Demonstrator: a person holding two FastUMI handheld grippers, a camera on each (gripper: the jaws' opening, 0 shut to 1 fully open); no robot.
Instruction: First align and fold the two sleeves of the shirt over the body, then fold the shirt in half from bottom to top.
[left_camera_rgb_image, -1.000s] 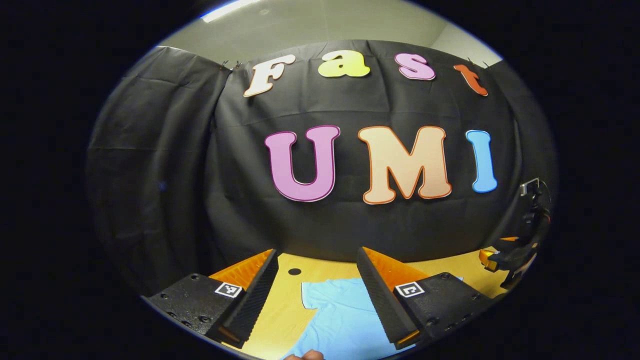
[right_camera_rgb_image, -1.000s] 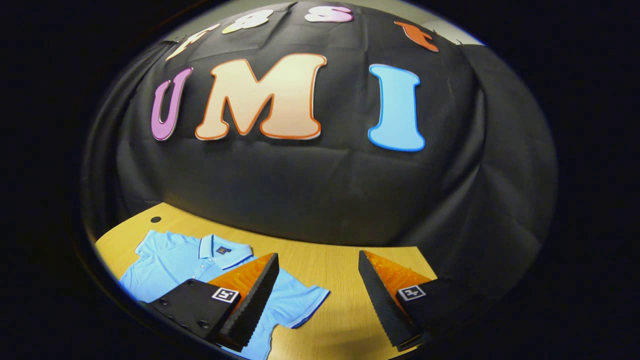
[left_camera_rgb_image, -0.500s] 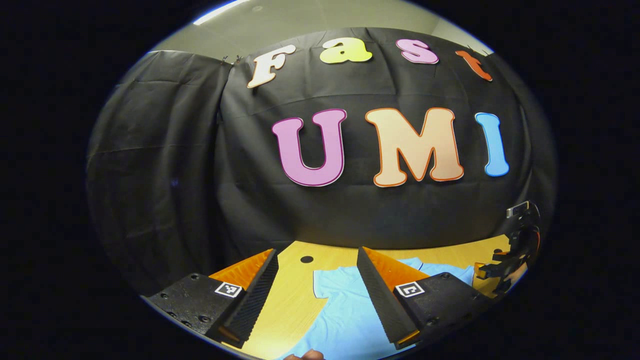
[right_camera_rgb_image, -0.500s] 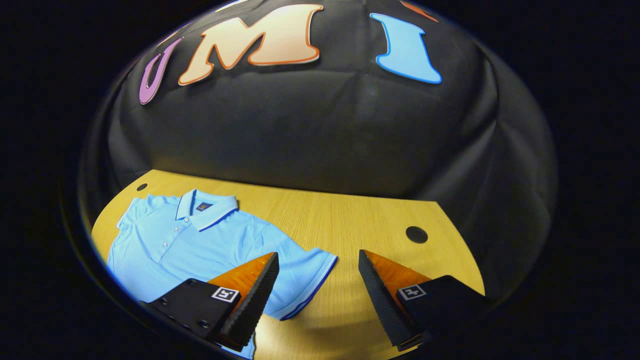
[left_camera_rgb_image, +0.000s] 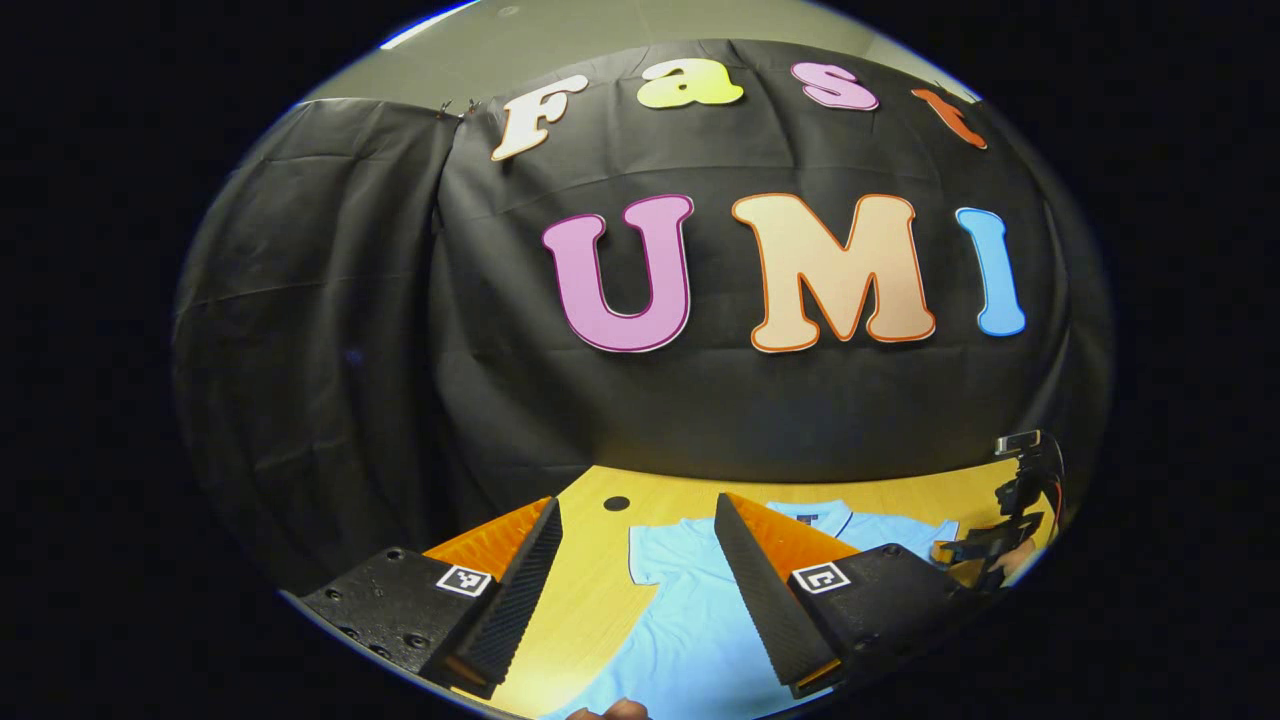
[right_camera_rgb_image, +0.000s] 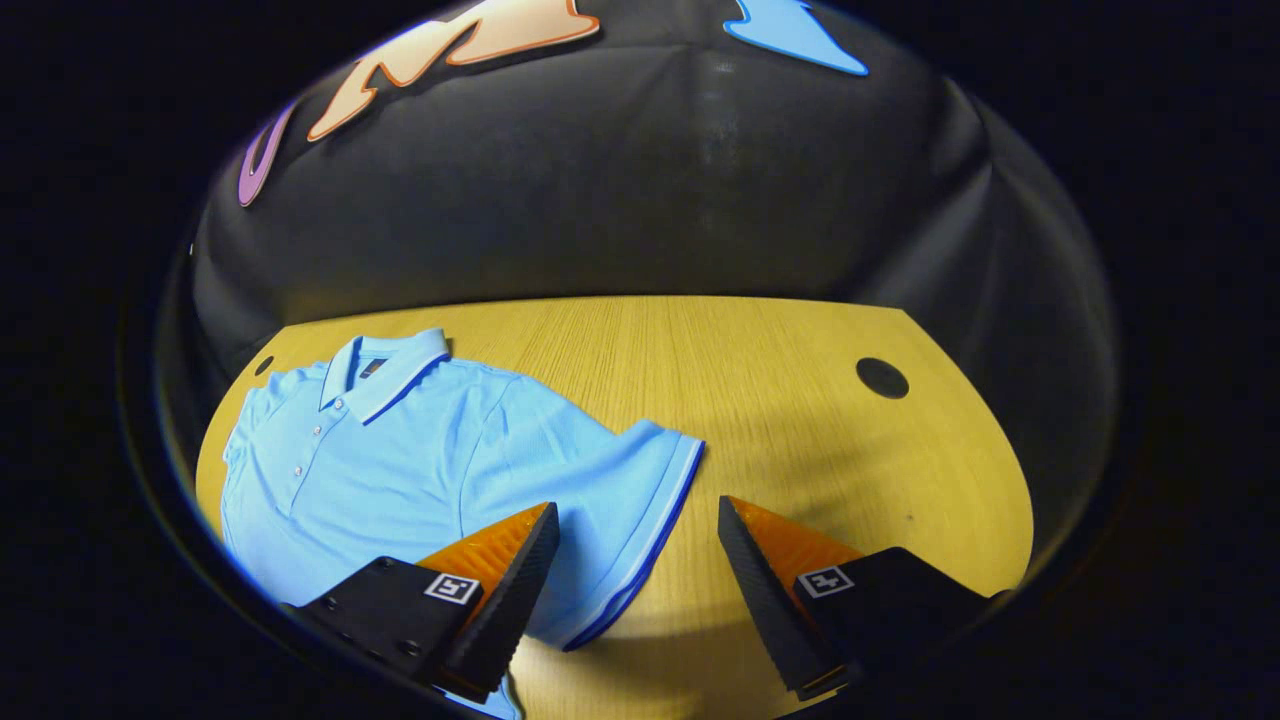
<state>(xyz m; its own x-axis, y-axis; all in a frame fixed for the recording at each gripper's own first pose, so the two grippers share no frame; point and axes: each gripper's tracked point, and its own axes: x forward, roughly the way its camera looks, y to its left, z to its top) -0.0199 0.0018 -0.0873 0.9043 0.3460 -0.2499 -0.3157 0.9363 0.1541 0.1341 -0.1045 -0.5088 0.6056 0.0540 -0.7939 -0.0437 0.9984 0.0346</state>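
Over the last second the right gripper (right_camera_rgb_image: 632, 590) has tipped downward: its view, taken up earlier mostly by the booth wall, now looks down on the worktop (right_camera_rgb_image: 800, 420) and most of the shirt (right_camera_rgb_image: 400, 470). The left gripper (left_camera_rgb_image: 635, 590) has dipped only slightly, bringing a little more of the shirt (left_camera_rgb_image: 680, 620) into its view.

Judging by how things lie, the task has not begun. The light blue polo shirt lies flat, face up, collar (right_camera_rgb_image: 385, 370) toward the wall. Its sleeve (right_camera_rgb_image: 640, 500) on the right gripper's side is spread out sideways, the striped cuff just ahead of that gripper's fingers, and the other sleeve (left_camera_rgb_image: 655, 550) also lies outward. Both sleeve folds and the bottom-to-top fold remain to be done.

Both grippers have their fingers spread wide apart and hold nothing. The right gripper hovers above the sleeve hem, one finger over the cloth and the other over bare wood. The left gripper is raised above the opposite shoulder area. In the left gripper view the other gripper (left_camera_rgb_image: 985, 550) shows far off at the right edge.

Little stands in the way: the worktop carries only the shirt, with two dark round holes (right_camera_rgb_image: 882, 377) well apart from the sleeves. A fingertip (left_camera_rgb_image: 612, 710) of the person shows at the bottom edge of the left gripper view.
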